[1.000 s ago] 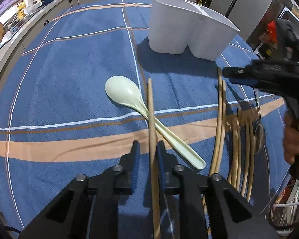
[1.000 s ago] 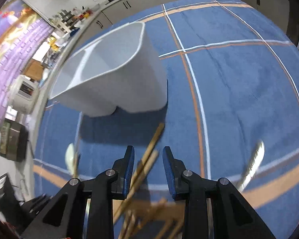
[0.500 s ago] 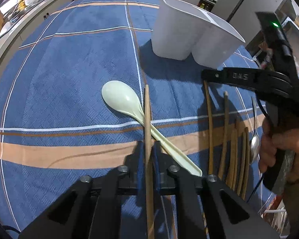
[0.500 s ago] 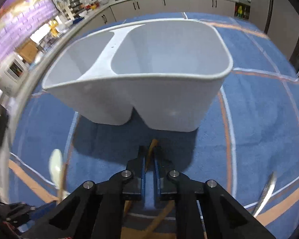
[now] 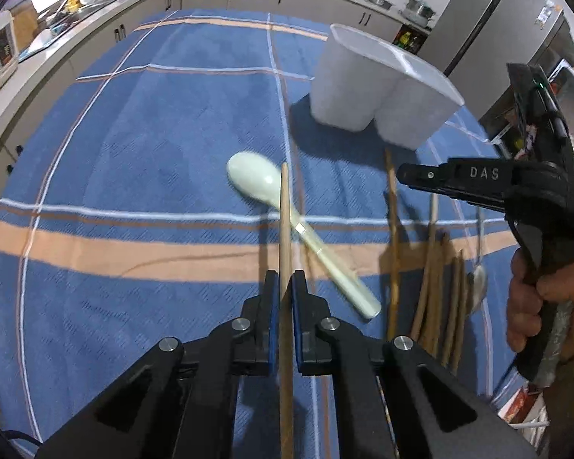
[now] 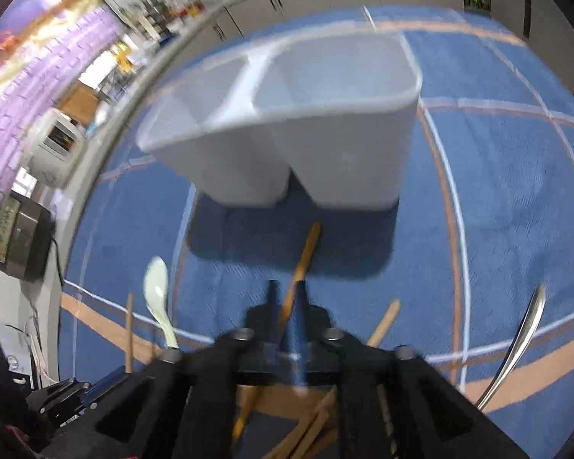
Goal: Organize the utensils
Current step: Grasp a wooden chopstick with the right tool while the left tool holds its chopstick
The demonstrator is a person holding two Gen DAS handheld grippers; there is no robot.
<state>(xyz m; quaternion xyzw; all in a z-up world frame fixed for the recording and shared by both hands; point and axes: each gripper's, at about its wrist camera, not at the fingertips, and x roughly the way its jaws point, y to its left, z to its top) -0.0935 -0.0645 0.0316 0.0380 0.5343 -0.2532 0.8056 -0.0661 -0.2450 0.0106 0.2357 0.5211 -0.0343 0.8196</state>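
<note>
**Utensils on the blue cloth, holder waiting**

A white two-compartment holder (image 5: 382,99) stands upright at about one o'clock on the cloth. A pale green spoon (image 5: 298,229) lies flat mid-cloth, bowl toward eleven o'clock. One wooden chopstick (image 5: 285,237) crosses above its handle, pointing to twelve. At three o'clock lies a loose bundle of chopsticks (image 5: 436,267) beside a metal spoon (image 5: 477,287).
</note>
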